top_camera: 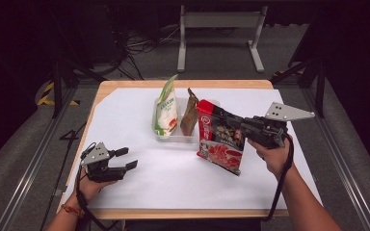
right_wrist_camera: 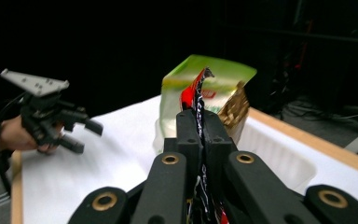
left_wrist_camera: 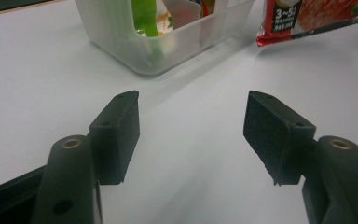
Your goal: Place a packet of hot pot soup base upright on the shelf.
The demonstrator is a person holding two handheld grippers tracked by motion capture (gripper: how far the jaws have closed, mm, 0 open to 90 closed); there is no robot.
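1. Red and glossy, the snack pouch (top_camera: 220, 143) is hanging in the high view just to the right of the clear plastic bin (top_camera: 173, 135), which is serving as the landmark. The right gripper (top_camera: 235, 130) is clamping the pouch near its upper right edge, with the lower corner off the white sheet (top_camera: 139, 183). Inside the bin, a green-and-white packet (top_camera: 166, 111) and a brown packet (top_camera: 190, 114) are standing upright. The left gripper (top_camera: 127, 159) is resting well to the near left of the bin, its jaws spread and gripping nothing.

2. White sheet is lying under the left gripper (left_wrist_camera: 191, 128) in the left gripper view; its two black pads are standing well apart with nothing between them. The bin (left_wrist_camera: 144, 51) is sitting beyond them, and the bottom edge of the pouch (left_wrist_camera: 307, 23) is hovering to the right of the bin.

3. Black jaws of the right gripper (right_wrist_camera: 200, 130) are pressing tightly together on the pouch (right_wrist_camera: 193, 95) in the right gripper view, the pouch seen edge-on. The bin (right_wrist_camera: 279, 158) is lying just behind it, holding the green-and-white packet (right_wrist_camera: 214, 77) and brown packet (right_wrist_camera: 235, 109). The left gripper (right_wrist_camera: 81, 135) is showing far left of the bin, jaws apart.
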